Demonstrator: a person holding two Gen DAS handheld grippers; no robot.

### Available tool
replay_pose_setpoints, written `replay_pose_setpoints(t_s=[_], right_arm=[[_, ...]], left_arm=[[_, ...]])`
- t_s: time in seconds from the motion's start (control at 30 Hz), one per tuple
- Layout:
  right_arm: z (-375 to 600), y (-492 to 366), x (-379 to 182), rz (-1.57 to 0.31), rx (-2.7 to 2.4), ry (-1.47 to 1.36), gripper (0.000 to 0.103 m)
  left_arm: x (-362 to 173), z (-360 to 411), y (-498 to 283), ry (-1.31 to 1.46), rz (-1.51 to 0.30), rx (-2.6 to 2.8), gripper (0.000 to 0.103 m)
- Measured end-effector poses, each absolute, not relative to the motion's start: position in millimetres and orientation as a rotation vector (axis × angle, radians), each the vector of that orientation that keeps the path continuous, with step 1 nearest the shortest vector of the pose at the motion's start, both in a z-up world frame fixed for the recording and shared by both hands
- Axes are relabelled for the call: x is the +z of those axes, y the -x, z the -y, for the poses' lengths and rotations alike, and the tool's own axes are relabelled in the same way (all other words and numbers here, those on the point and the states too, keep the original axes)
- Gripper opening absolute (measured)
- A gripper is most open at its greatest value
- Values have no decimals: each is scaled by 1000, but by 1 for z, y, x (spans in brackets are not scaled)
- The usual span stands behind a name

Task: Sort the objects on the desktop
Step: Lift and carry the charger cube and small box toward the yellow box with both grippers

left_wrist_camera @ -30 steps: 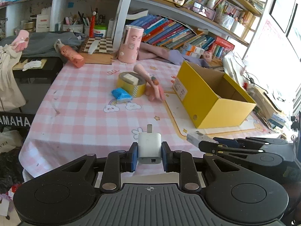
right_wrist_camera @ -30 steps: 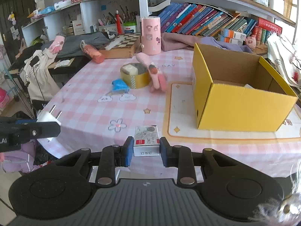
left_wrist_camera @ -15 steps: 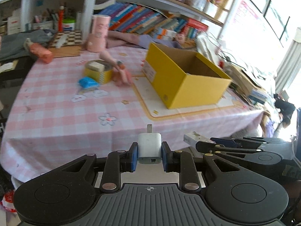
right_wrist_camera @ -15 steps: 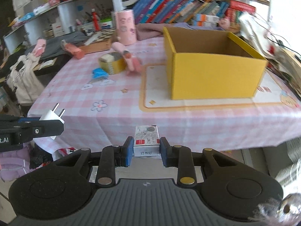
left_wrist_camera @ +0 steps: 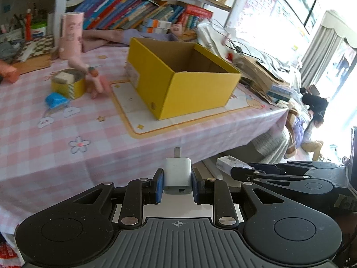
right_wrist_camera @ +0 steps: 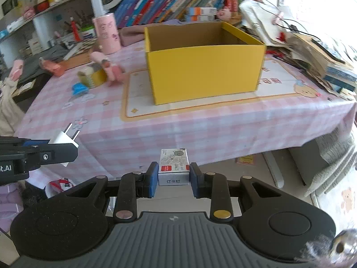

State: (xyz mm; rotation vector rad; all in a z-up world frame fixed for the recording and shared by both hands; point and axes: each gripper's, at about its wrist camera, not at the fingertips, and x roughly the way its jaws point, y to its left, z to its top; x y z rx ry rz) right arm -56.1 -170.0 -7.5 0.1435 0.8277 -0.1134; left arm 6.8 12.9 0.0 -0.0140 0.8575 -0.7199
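My left gripper (left_wrist_camera: 177, 182) is shut on a white plug charger (left_wrist_camera: 177, 175), held in the air off the table's front edge; it also shows in the right wrist view (right_wrist_camera: 64, 141). My right gripper (right_wrist_camera: 173, 175) is shut on a small white staple box (right_wrist_camera: 174, 166), also off the table's front; the box shows in the left wrist view (left_wrist_camera: 232, 164). An open yellow cardboard box (right_wrist_camera: 204, 60) stands on a mat on the pink checked table (right_wrist_camera: 200, 125), ahead of both grippers.
On the table's left lie a yellow tape roll (left_wrist_camera: 68, 83), a blue packet (left_wrist_camera: 55, 100), a pink toy (left_wrist_camera: 94, 80) and a pink cylinder (left_wrist_camera: 71, 35). Stacked books and papers (right_wrist_camera: 312, 53) crowd the right edge. Bookshelves stand behind.
Both grippers have pulled back from the table and swung right, still holding the charger and the staple box. The yellow box now sits nearer the centre of both views.
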Motion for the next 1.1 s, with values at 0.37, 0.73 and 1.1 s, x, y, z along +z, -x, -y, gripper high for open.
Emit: replay_pose_setpoints(t_s=[0.37,0.73,1.1], right_arm=[[196,50,-10,-840,-138,-141,27],[221,43,-11,-852,-152,-153,27],[245,36,-15,-873,-150,-152,27]], left_arm=[[-1,20,-17,-12,-862,-757,24],[-5,49,-25,-37,-876,-789,24],[-9,74,-31,-47,-890,-805,24]])
